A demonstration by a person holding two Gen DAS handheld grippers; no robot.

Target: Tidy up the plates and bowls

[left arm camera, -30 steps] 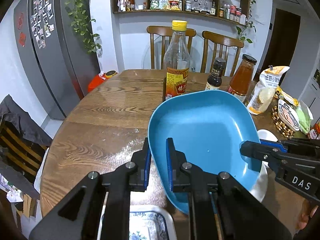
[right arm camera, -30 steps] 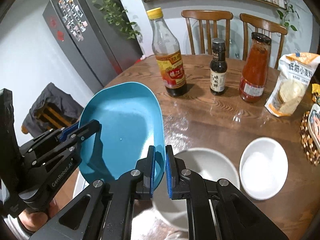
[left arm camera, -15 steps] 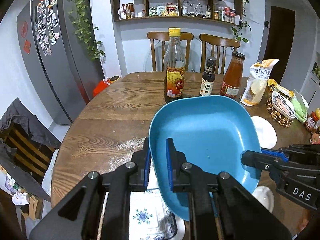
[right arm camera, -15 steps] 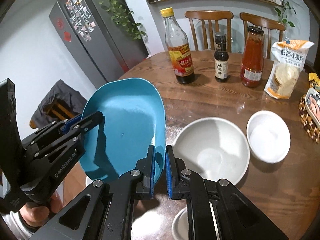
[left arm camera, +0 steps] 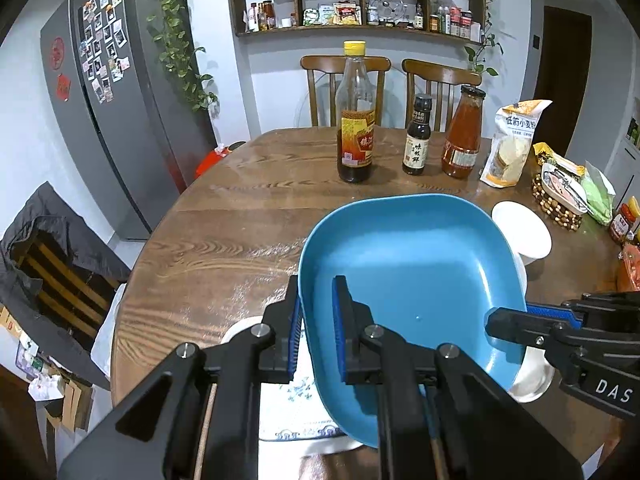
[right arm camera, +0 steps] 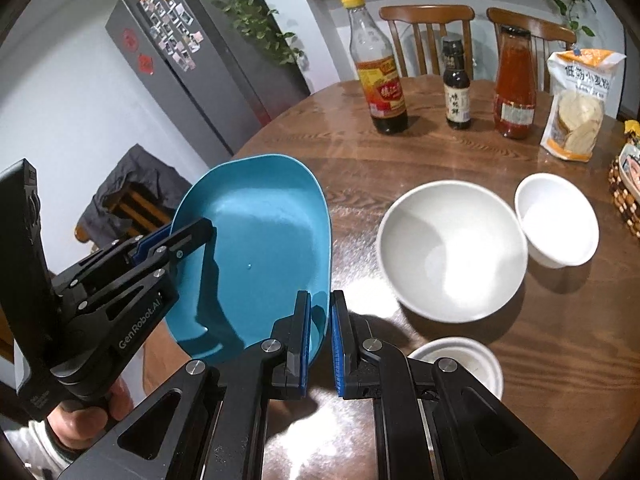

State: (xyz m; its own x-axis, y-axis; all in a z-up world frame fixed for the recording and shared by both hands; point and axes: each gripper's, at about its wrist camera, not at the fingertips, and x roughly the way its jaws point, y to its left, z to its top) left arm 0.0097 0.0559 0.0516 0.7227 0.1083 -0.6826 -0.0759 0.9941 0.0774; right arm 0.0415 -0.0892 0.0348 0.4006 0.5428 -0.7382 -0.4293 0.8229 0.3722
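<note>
Blue plate (left arm camera: 416,264) over patterned plate (left arm camera: 296,408)

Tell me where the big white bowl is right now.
In the right wrist view, the big white bowl sits on the wooden table, right of the held blue plate, with a smaller white bowl at its right.

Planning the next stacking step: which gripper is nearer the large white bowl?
Right. The right gripper, clamped on the blue plate's rim, sits beside the large white bowl; the left gripper grips the plate's far rim.
</note>
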